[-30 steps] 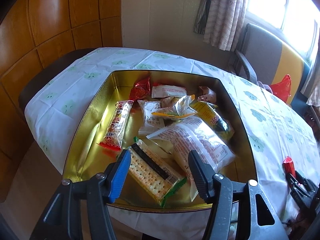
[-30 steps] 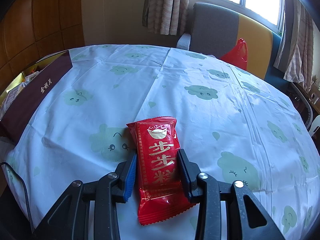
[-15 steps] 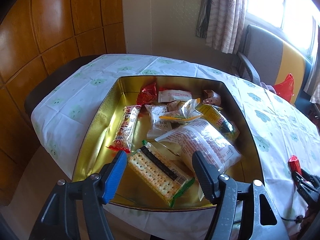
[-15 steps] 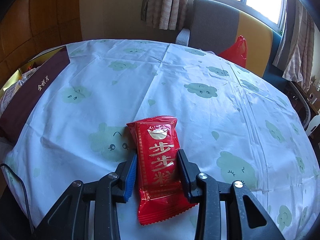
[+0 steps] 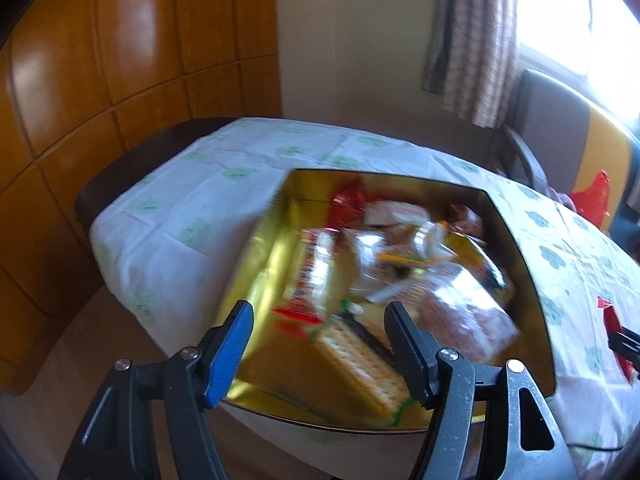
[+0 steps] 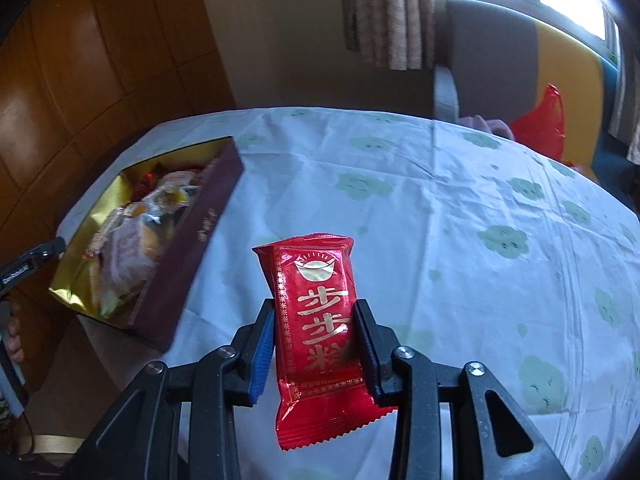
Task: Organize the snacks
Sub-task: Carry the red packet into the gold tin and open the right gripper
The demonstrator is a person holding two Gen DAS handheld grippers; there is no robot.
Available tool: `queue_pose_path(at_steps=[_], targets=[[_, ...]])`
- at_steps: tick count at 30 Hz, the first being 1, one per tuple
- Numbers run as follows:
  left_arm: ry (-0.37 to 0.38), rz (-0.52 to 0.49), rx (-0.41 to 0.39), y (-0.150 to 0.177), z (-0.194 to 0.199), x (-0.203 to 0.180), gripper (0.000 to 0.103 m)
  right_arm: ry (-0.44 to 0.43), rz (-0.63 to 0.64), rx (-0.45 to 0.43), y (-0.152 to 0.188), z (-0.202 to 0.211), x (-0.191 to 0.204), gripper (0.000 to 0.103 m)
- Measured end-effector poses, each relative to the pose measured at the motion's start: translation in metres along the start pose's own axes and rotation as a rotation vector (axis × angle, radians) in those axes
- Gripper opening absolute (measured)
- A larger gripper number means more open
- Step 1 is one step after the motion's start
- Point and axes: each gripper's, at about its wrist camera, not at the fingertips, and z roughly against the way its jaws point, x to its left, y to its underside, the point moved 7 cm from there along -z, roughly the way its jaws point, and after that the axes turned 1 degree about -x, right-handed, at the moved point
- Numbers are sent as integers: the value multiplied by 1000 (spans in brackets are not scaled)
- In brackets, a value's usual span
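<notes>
My right gripper [image 6: 316, 308] is shut on a red snack packet [image 6: 318, 320] with gold characters, held off the tablecloth. At the left of the right wrist view lies the gold-lined box [image 6: 168, 296], dark red outside, with several snacks in it. In the left wrist view my left gripper [image 5: 320, 312] stands open with nothing between its fingers, above the near edge of that gold box [image 5: 520, 240]. A cracker pack [image 5: 360, 360] and a clear bag [image 5: 468, 320] lie at the box's near side. The red packet and right gripper tips [image 5: 618, 340] show at the right edge.
A round table under a white tablecloth [image 6: 440, 208] with green cloud prints fills the right wrist view. A grey and yellow chair [image 6: 500, 48] with a red bag [image 6: 544, 120] stands behind it. Wooden wall panels [image 5: 120, 60] rise at the left. A hand [image 6: 12, 340] shows at the far left.
The right gripper has risen with the red packet, lifting it off the cloth, and the box has come into fuller view. The left gripper has drawn back from the box and opened a little wider.
</notes>
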Motion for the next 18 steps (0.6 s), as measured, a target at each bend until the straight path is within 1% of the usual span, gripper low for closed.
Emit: queue_pose_path(at_steps=[5, 7, 10, 13, 16, 18], targets=[[-66, 85, -25, -8, 1, 37, 69, -158, 79, 12, -30, -9, 76, 38], [-77, 113, -31, -9, 1, 47, 69, -217, 102, 28, -40, -16, 108, 38], [-86, 138, -34, -8, -2, 56, 69, -283, 136, 48, -53, -30, 155, 38], [-78, 148, -23, -5, -6, 58, 69, -331, 159, 69, -62, -48, 193, 38], [-68, 151, -11, -3, -8, 58, 69, -353, 171, 101, -62, -75, 220, 39], [-64, 150, -6, -2, -9, 57, 69, -340, 196, 137, -58, -96, 232, 39]])
